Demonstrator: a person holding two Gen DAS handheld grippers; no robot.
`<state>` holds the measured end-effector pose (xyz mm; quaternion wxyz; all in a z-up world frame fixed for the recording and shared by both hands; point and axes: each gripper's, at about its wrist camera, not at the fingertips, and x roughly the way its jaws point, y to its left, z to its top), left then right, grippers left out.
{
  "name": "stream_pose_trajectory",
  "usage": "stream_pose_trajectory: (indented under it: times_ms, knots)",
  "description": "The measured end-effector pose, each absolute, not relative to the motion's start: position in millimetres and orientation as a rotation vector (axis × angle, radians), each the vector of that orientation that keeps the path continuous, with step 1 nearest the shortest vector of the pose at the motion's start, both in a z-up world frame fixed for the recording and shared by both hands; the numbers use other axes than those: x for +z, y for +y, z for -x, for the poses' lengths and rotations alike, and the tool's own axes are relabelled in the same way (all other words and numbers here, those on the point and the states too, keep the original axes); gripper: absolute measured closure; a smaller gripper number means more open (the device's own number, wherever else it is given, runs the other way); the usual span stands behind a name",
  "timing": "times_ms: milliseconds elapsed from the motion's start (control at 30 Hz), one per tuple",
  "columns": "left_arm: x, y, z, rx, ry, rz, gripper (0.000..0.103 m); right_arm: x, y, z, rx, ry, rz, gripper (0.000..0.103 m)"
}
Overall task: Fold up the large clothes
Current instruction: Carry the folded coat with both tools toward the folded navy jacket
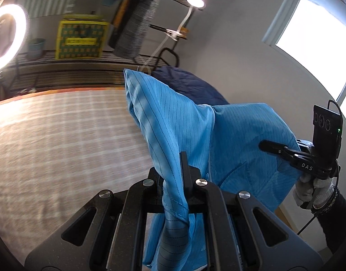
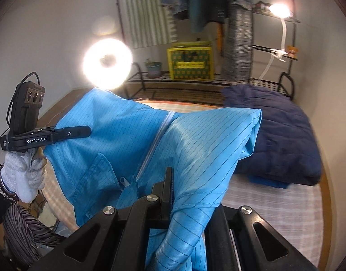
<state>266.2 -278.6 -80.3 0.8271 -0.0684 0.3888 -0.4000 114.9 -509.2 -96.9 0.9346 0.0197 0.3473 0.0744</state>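
Observation:
A large light-blue pinstriped garment with a white front zipper hangs lifted in the air above the checked bed cover. My left gripper is shut on a bunched edge of the garment; it also shows from the side in the right wrist view. My right gripper is shut on another bunched edge; it also shows in the left wrist view. The garment hangs stretched between the two grippers.
A folded dark navy quilted jacket lies on the bed at the far side. A black metal rack with a yellow box, a plant pot and hanging clothes stands behind. A ring light glows nearby.

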Motion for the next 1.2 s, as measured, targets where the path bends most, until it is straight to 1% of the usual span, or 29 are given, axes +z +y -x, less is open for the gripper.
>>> stream_pose_trajectory:
  times_ms: [200,367,567,767,867,967,1200]
  knots:
    - [-71.6,-356.9,-291.4,-0.919,0.819,0.152,0.099,-78.1,-574.8,-117.3,0.055,0.691,-0.022,0.1]
    - [-52.6,-422.1,-320.4,-0.954,0.786,0.146,0.099,-55.5,-631.0,-132.1,-0.023,0.657,-0.019,0.1]
    - [-30.2,-483.1,-371.1,-0.965,0.732,0.162,0.099,-24.3,-691.8,-179.4,-0.101,0.592,-0.003,0.1]
    - [-27.7,-520.6,-420.3,-0.925,0.694,0.176,0.099,-14.9,-720.0,-237.3,-0.139,0.553,0.027,0.1]
    - [-32.6,-529.3,-440.2,-0.908,0.691,0.199,0.099,-19.8,-727.9,-269.5,-0.134,0.556,0.036,0.1]
    - [-49.5,-536.7,-461.2,-0.885,0.703,0.216,0.099,-33.9,-736.1,-302.1,-0.124,0.576,0.04,0.1]
    - [-104.7,-540.7,-498.2,-0.823,0.784,0.214,0.099,-102.7,-762.9,-357.7,-0.171,0.702,0.084,0.099]
